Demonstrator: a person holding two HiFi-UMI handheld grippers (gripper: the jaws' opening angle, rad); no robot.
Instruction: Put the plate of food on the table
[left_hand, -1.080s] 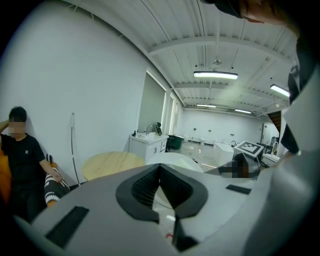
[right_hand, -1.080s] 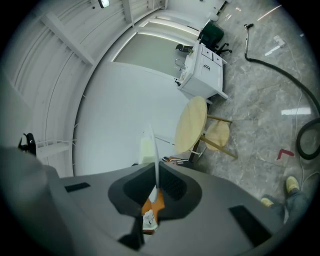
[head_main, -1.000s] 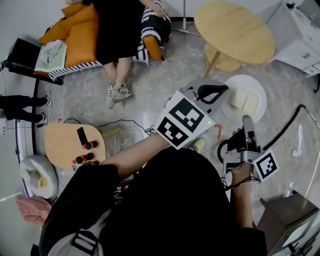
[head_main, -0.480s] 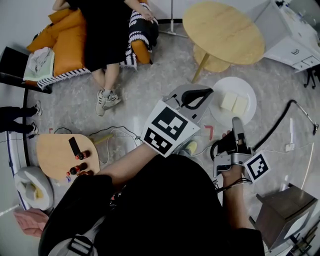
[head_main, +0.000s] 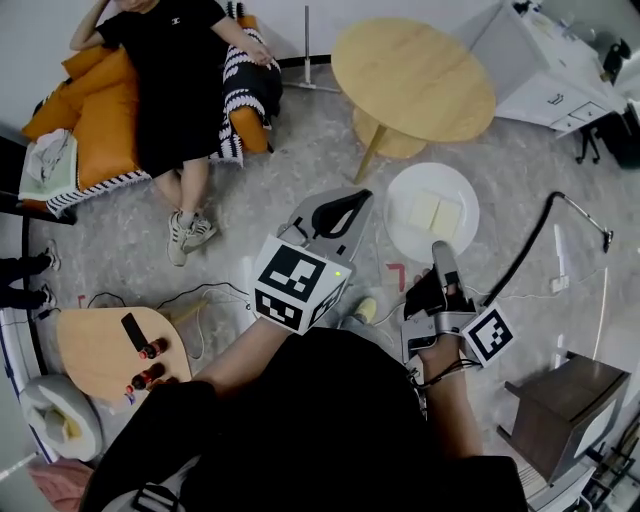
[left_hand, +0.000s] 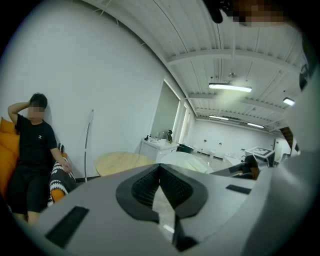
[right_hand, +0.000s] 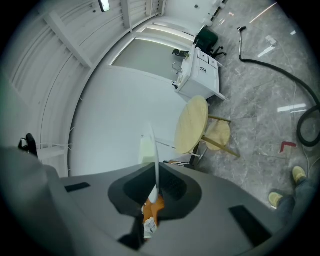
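So the right gripper (head_main: 440, 255) pinches the plate of food (head_main: 432, 178), the left gripper (left_hand: 160, 170) is closed, and the table (head_main: 413, 78) is not reached yet.

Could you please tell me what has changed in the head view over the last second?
The view has swung: the round table and the seated person now sit further left and lower. The plate shifted with them, no nearer the table; the left gripper moved down-left in the picture. Unchanged: the right gripper keeps its fingers shut on the plate's rim, the food still on it.
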